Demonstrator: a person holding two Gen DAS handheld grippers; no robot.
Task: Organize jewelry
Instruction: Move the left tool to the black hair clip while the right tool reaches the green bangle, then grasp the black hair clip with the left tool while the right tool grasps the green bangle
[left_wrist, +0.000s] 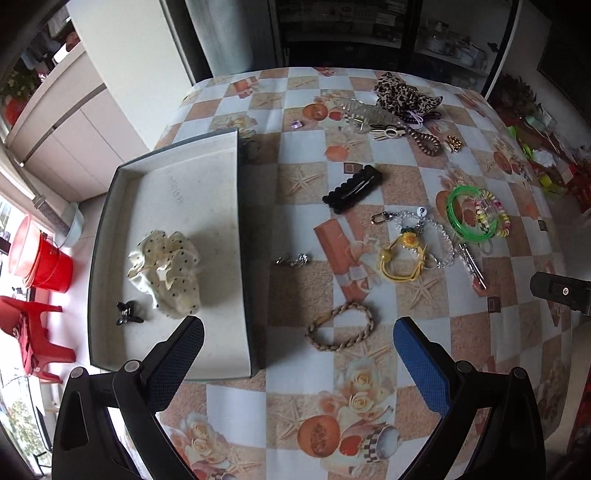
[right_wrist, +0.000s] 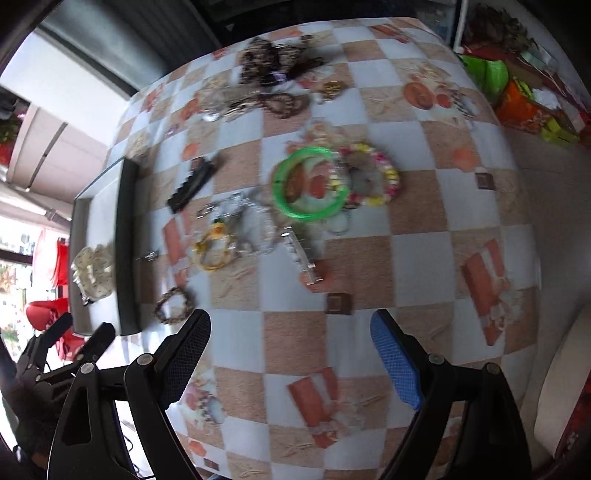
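A shallow grey tray (left_wrist: 236, 206) on the table's left holds a cream dotted scrunchie (left_wrist: 166, 273) and a small black clip (left_wrist: 129, 314). My left gripper (left_wrist: 295, 332) is open and empty, just above a braided tan bracelet (left_wrist: 340, 328). Farther off lie a black hair clip (left_wrist: 352, 188), a yellow flower bracelet (left_wrist: 404, 258), a silver chain (left_wrist: 439, 236) and a green bangle (left_wrist: 469, 214). My right gripper (right_wrist: 290, 325) is open and empty above bare tablecloth. Its blurred view shows the green bangle (right_wrist: 308, 184), a clear clip (right_wrist: 301, 254) and the tray (right_wrist: 125, 240).
A small silver charm (left_wrist: 293, 260) lies beside the tray. At the table's far side are a leopard scrunchie (left_wrist: 404, 92), a clear claw clip (left_wrist: 364, 112) and a brown coil tie (left_wrist: 426, 140). A beaded bracelet (left_wrist: 493, 218) touches the bangle. Red stools and a bucket stand left.
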